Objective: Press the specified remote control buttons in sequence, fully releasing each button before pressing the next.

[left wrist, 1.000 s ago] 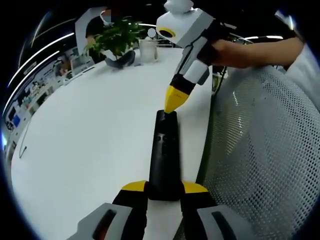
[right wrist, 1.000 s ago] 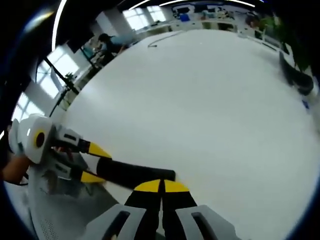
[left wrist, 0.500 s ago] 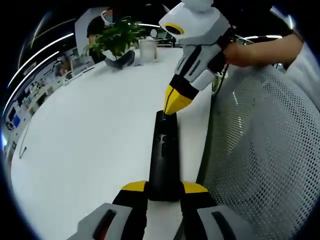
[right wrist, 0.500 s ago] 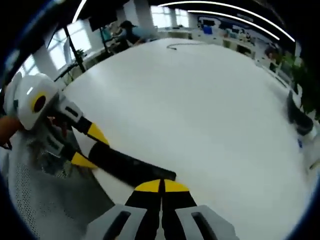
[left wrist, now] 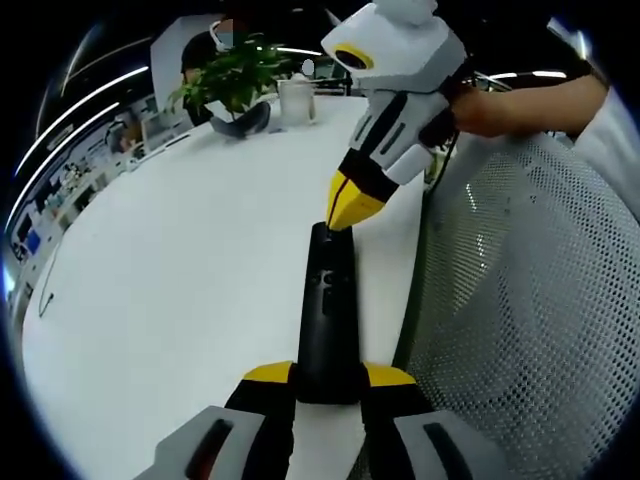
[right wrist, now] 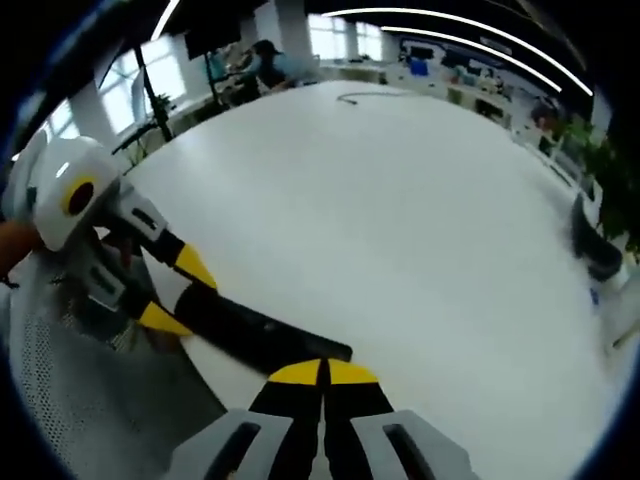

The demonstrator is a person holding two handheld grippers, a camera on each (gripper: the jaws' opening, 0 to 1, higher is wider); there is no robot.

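Left gripper view. The black remote control [left wrist: 326,320] lies at the near edge of the white bench [left wrist: 180,270], its long axis running straight away from the camera and parallel to that edge. The left hand-held gripper [left wrist: 328,378] has its yellow-tipped jaws closed onto the near end of the remote, one jaw on each side. The right hand-held gripper [left wrist: 346,205] comes down from above right with its yellow tips together, touching the far end of the remote on its upper face; the exact button cannot be told. A person's hand [left wrist: 480,105] holds its white body. Right of the bench edge stands a white mesh chair back [left wrist: 520,300], just beside the remote, leaving little room on that side. To the left the bench top is wide and bare; at its far end stand a potted plant [left wrist: 235,80] and a white cup [left wrist: 297,98], well apart from the remote.

Right gripper view. The right hand-held gripper [right wrist: 322,372] shows its two yellow tips pressed together, holding nothing between them, resting at the end of the remote control [right wrist: 255,335]. The remote's long axis slants up to the left, to the left hand-held gripper [right wrist: 170,293], whose jaws straddle its other end. The bench [right wrist: 400,220] spreads broad and open beyond; its edge runs along the remote, with the mesh chair back [right wrist: 90,390] below.
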